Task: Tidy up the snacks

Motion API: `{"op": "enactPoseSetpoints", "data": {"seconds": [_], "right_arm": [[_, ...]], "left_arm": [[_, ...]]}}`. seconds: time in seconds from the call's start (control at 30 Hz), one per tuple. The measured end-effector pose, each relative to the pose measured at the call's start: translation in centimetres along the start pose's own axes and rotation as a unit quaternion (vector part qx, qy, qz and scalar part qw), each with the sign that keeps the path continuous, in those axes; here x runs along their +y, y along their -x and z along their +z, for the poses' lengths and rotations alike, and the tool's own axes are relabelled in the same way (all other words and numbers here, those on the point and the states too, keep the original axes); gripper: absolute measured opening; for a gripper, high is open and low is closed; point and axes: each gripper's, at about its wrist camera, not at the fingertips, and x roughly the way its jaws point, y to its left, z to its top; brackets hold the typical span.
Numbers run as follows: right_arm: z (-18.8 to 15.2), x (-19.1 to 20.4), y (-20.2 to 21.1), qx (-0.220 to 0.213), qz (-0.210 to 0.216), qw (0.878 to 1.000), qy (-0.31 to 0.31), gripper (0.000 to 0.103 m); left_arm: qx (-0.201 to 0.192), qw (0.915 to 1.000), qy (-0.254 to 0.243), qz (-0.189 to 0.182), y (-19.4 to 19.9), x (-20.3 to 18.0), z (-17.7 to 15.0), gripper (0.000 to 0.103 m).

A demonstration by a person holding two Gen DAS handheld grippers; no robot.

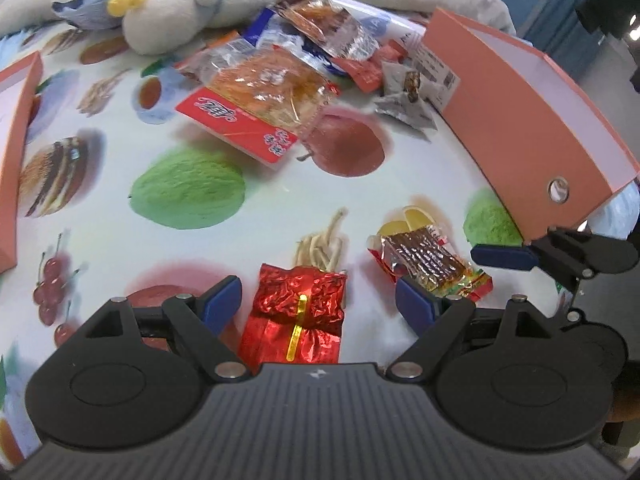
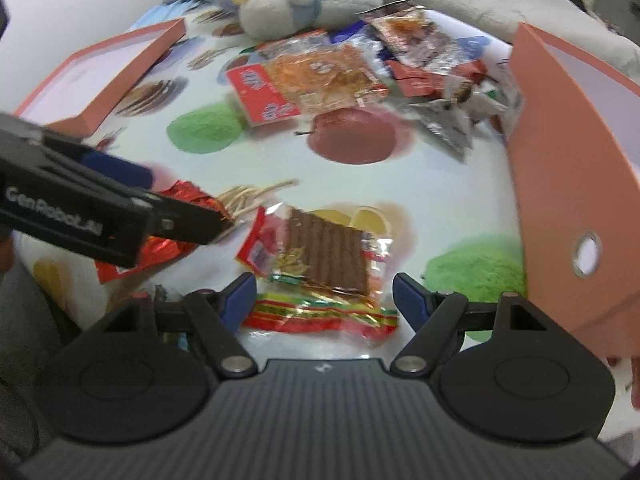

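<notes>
two orange boxes (image 2: 100, 76) flanking snack pile (image 2: 320, 76), plush penguin (image 2: 296, 0) behind

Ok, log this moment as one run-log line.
left tongs: open over red foil packet | right tongs: open over brown-strip snack packet | nothing held | orange box: beside

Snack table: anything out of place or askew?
Yes. A plush penguin lies on its side at the far edge, touching the snack pile, and it is no snack. The pile itself is a loose overlapping heap. The orange box on the right sits tilted up rather than flat.
</notes>
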Motion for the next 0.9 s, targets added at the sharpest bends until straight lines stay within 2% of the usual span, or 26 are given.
{"op": "enactPoseSetpoints", "data": {"seconds": [0.1, 0.2, 0.27, 0.33, 0.37, 0.4, 0.43, 0.6, 0.9], "right_arm": [[0.3, 0.3, -0.5, 0.001, 0.003, 1.0, 0.015, 0.077], [0.5, -0.2, -1.3, 0.009, 0.011, 1.0, -0.006, 0.076], [0.5, -0.3, -1.5, 0.009, 0.017, 1.0, -0.006, 0.076], [0.5, -0.5, -1.7, 0.013, 0.026, 1.0, -0.009, 0.075], [0.6, -0.5, -1.7, 0.014, 0.025, 1.0, -0.011, 0.071], [0.6, -0.4, -1.6, 0.012, 0.025, 1.0, -0.01, 0.063], [0.6, -0.3, -1.5, 0.011, 0.022, 1.0, -0.008, 0.062], [0.9, -0.2, -0.8, 0.009, 0.016, 1.0, -0.006, 0.053], [0.8, 0.3, 2.1, -0.02, 0.001, 1.0, -0.005, 0.051]], "left_arm": [[0.01, 0.9999, -0.01, 0.009, -0.9, 0.0, 0.1, 0.086], [0.006, 0.9991, -0.036, 0.02, -1.1, -0.4, 0.0, 0.084], [0.011, 0.9993, -0.031, 0.016, -1.4, -0.1, 0.0, 0.077], [0.016, 0.9991, -0.03, 0.027, -1.7, 0.1, -0.2, 0.066], [0.013, 0.999, -0.032, 0.029, -1.7, 0.1, -0.3, 0.065], [0.009, 0.999, -0.032, 0.031, -1.7, 0.1, -0.4, 0.059], [0.007, 0.999, -0.032, 0.032, -1.7, 0.2, -0.4, 0.057], [-0.003, 0.9997, -0.005, 0.024, -1.0, 0.6, -0.4, 0.057], [-0.037, 0.9981, 0.045, 0.021, 2.3, 0.6, -0.3, 0.057]]}}
